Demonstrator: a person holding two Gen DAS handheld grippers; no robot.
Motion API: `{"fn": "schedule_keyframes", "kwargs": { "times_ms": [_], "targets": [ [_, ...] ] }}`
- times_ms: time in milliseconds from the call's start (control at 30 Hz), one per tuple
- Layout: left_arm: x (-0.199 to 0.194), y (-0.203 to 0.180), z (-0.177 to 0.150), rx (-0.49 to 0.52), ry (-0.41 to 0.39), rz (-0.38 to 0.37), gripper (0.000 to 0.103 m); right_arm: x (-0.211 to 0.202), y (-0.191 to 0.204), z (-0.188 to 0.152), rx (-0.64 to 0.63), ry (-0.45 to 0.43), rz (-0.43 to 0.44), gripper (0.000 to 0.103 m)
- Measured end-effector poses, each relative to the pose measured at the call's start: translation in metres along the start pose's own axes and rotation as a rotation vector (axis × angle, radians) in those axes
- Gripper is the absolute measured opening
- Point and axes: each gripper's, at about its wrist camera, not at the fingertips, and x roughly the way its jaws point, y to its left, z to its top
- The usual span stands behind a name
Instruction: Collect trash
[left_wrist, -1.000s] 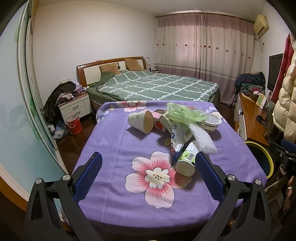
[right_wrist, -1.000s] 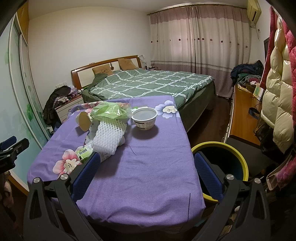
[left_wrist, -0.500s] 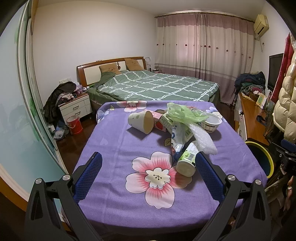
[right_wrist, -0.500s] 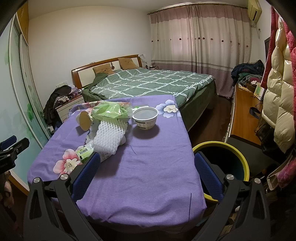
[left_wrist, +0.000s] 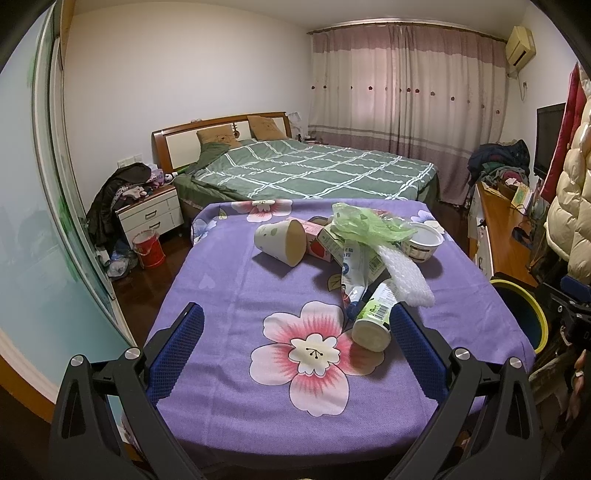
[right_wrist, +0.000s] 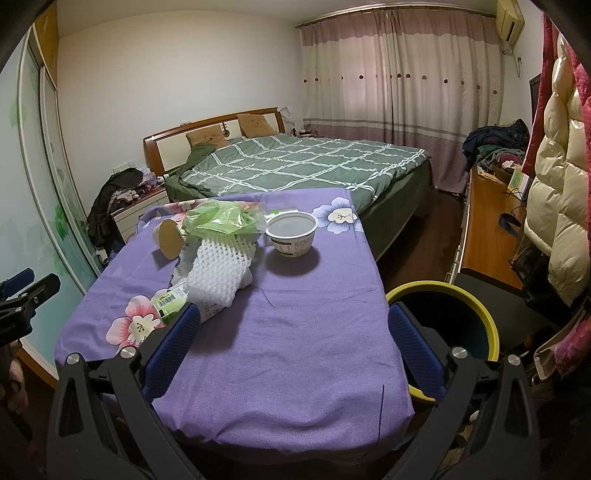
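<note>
A pile of trash lies on the purple flowered tablecloth (left_wrist: 229, 295): a tipped paper cup (left_wrist: 280, 242), a green plastic bag (left_wrist: 369, 225), white foam netting (left_wrist: 406, 277), a yogurt bottle on its side (left_wrist: 373, 321), a strawberry carton (left_wrist: 317, 240) and a white bowl (left_wrist: 423, 242). My left gripper (left_wrist: 295, 332) is open and empty above the near table edge. In the right wrist view my right gripper (right_wrist: 293, 332) is open and empty, short of the foam netting (right_wrist: 221, 273) and the bowl (right_wrist: 291, 236). A yellow-rimmed bin (right_wrist: 443, 321) stands right of the table.
A green bed (left_wrist: 314, 173) lies behind the table. A nightstand (left_wrist: 147, 214) and a red bucket (left_wrist: 147, 249) are at the left. A wooden desk (right_wrist: 487, 229) and hanging coats (right_wrist: 557, 206) are on the right. A glass wardrobe door (left_wrist: 44, 236) runs along the left.
The right gripper has drifted slightly forward toward the table. The left gripper has barely moved. Both stay open.
</note>
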Motion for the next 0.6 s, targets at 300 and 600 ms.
{"fn": "schedule_keyframes", "kwargs": {
  "times_ms": [300, 600],
  "targets": [
    [0.032, 0.005, 0.010, -0.004, 0.028, 0.014, 0.099, 0.018, 0.003, 0.002, -0.005, 0.028, 0.000, 0.097],
    [0.069, 0.009, 0.023, -0.002, 0.052, 0.034, 0.099, 0.056, 0.012, 0.022, -0.005, 0.067, 0.019, 0.097]
  ]
}}
